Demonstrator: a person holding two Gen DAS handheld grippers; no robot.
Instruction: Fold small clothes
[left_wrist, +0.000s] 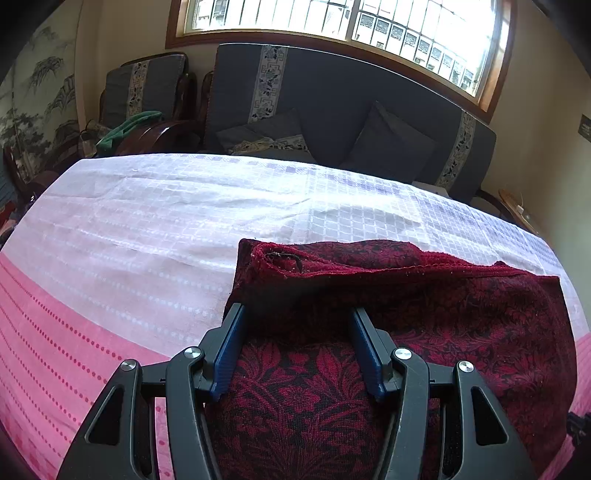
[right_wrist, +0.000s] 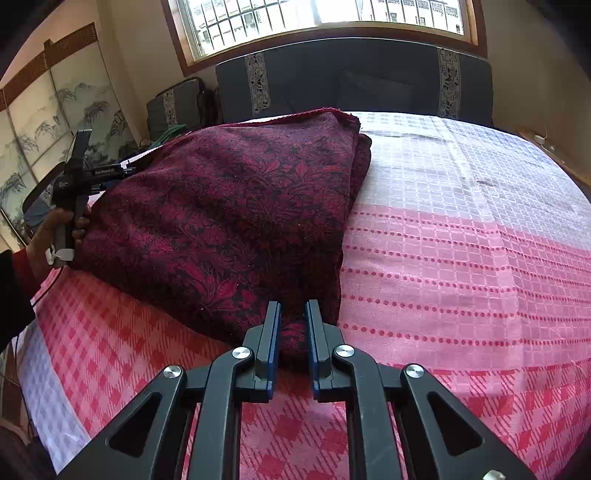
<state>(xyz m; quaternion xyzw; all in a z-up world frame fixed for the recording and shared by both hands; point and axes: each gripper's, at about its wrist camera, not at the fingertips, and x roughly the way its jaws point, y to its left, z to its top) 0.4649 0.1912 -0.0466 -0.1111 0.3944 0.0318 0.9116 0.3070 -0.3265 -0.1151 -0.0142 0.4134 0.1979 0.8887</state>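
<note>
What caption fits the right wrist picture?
Right tool pinches the folded red cloth on the pink tablecloth.

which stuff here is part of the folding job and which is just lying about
Job:
- dark red patterned cloth
- left gripper
- right gripper
- pink and white tablecloth

Lying about:
- dark cushions
- green cloth
- sofa

A dark red floral-patterned garment (right_wrist: 229, 221) lies folded in thick layers on the tablecloth, its hemmed edge (left_wrist: 369, 266) toward twelve o'clock.
</note>
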